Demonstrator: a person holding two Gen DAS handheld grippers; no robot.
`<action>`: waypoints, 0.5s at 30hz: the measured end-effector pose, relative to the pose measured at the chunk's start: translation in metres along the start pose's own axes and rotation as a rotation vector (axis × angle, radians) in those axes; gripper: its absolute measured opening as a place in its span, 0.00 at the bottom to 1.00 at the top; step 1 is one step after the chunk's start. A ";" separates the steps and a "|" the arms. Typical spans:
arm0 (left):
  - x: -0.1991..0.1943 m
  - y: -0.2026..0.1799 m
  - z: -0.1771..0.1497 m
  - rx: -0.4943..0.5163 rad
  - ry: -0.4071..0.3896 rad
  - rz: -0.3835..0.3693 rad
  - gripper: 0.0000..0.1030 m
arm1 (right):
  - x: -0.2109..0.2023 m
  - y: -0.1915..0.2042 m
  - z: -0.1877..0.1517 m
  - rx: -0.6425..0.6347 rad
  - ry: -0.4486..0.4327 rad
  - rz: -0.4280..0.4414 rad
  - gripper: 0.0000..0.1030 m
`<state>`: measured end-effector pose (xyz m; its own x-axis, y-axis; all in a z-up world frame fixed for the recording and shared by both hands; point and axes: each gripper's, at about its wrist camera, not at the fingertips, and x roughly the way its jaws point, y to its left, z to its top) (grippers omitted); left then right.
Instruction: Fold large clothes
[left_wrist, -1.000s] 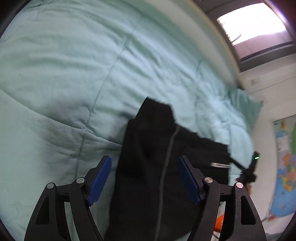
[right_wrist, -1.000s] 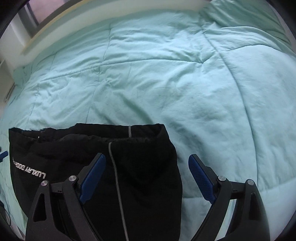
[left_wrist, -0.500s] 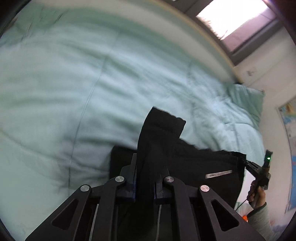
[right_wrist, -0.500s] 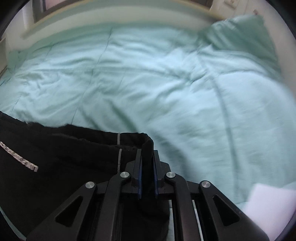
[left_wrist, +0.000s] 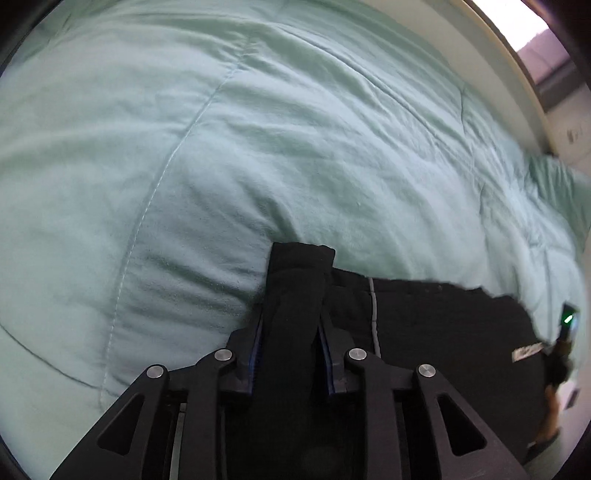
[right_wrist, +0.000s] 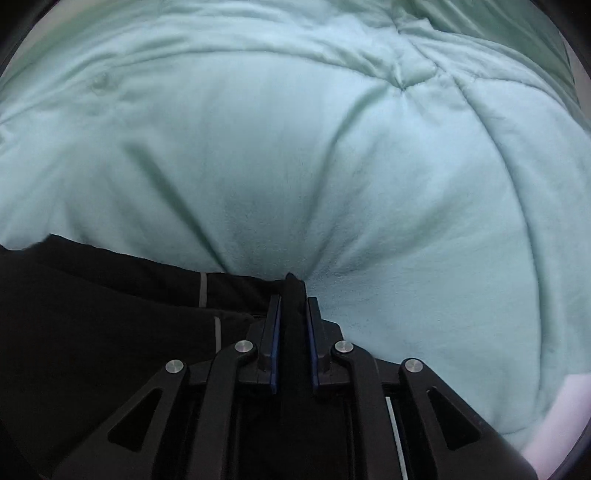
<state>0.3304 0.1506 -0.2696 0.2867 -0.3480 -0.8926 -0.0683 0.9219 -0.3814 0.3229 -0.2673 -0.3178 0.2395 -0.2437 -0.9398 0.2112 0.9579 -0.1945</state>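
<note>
The left gripper (left_wrist: 291, 325) is pinching a thick bunched fold of the black, matte, soft-knit garment (left_wrist: 436, 325) between its blue-lined pads; its jaws are easing apart at this moment, yet the cloth is filling the gap and the pads are pressing on it. The right gripper (right_wrist: 293, 321) is clamped nearly shut on a thinner edge of the same garment (right_wrist: 110, 314), which is rising as a narrow black ridge between its pads.

The relation that matters – the garment is lying between the two grippers, its long axis running from one grip to the other. In the left wrist view the body of the cloth is spreading to the right of the jaws; in the right wrist view it is spreading to the left. Each hand is therefore holding one end of the same edge, neither nearer than the other, so any fold should be carried by both together.

A thin grey piping stripe (left_wrist: 373, 314) is crossing the black fabric, and a small pale label (left_wrist: 528, 354) is showing near its far end (its lettering is too blurred to read).

Beyond, the pale mint-green quilted comforter (left_wrist: 258, 147) is stretching away – plush, puffy, divided by stitched seams – bearing the garment on its near part.
</note>
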 end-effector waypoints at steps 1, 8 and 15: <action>-0.006 0.003 0.004 -0.024 0.010 -0.024 0.27 | -0.003 -0.004 0.001 0.018 0.011 0.012 0.17; -0.108 0.009 -0.004 -0.002 -0.135 -0.083 0.37 | -0.108 -0.046 -0.024 0.175 -0.106 0.141 0.57; -0.187 -0.017 -0.078 0.076 -0.233 -0.051 0.50 | -0.205 -0.011 -0.102 0.124 -0.175 0.301 0.70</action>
<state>0.2032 0.1867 -0.1146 0.5008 -0.3542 -0.7898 0.0211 0.9172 -0.3979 0.1753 -0.2128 -0.1518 0.4647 0.0140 -0.8854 0.2173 0.9675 0.1294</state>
